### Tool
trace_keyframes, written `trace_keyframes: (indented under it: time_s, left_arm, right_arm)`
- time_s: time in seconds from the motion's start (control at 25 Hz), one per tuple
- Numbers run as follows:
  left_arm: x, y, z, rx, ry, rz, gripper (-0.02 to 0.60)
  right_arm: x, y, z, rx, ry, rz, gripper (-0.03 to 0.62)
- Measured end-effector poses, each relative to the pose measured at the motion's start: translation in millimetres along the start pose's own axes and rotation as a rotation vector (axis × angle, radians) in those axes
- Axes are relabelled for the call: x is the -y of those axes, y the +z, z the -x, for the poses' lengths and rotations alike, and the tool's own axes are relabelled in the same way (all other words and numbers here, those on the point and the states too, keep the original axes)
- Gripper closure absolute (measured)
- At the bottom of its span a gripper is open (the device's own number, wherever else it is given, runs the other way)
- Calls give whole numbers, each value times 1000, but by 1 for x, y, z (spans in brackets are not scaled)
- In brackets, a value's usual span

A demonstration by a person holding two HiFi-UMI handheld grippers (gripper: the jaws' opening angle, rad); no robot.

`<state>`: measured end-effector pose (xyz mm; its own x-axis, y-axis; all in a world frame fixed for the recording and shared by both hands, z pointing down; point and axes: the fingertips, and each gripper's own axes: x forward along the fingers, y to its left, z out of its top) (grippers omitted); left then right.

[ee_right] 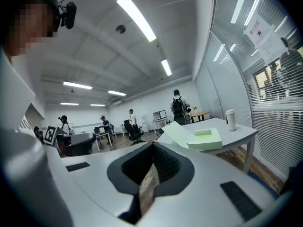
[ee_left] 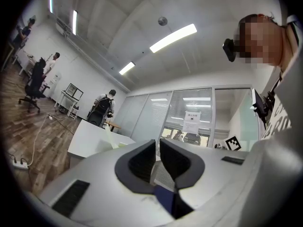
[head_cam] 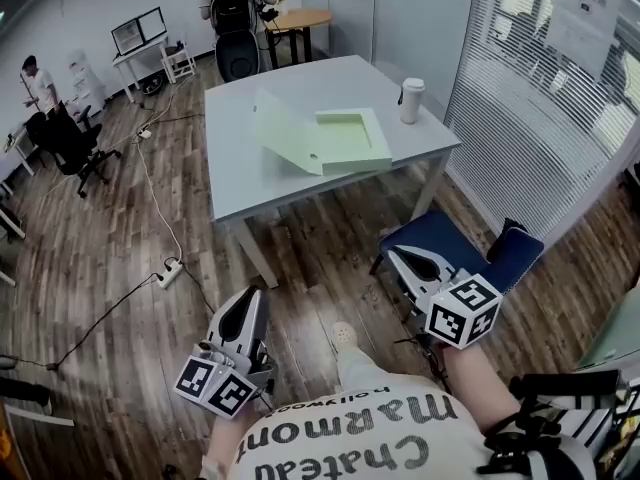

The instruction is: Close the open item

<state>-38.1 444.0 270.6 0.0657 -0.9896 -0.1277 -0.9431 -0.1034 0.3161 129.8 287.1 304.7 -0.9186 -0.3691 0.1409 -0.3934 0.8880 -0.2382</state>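
A pale green flat box [head_cam: 345, 143] lies open on the white table [head_cam: 250, 173], its lid [head_cam: 285, 128] raised at a slant on the left side. In the right gripper view the box [ee_right: 204, 138] sits far ahead on the table. Both grippers are held low near the person's body, well short of the table and over the wooden floor. My left gripper [head_cam: 243, 318] has its jaws together with nothing between them, as the left gripper view [ee_left: 157, 150] also shows. My right gripper [head_cam: 418, 264] is likewise shut and empty [ee_right: 152, 163].
A white lidded cup [head_cam: 411, 100] stands near the table's right edge. A blue chair [head_cam: 455, 246] sits just in front of the right gripper. Window blinds [head_cam: 540, 98] run along the right. A power strip [head_cam: 168, 271] and cable lie on the floor at left. People and desks are far back.
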Motion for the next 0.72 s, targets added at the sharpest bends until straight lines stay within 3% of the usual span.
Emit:
trace_keyframes:
  time_s: [0.32,0.6,0.72]
  left_arm:
    - [-40,11,-37,14,33,-2,560]
    - [-79,23,-96,23,9,-13,568]
    - [-104,31,-120,41,43,-34,568]
  right_arm:
    - [35,6,-54,-29,0,-41,594]
    - [73,32,-121,-22,48,3,594]
    - [86,51,-153,4,81,34,594]
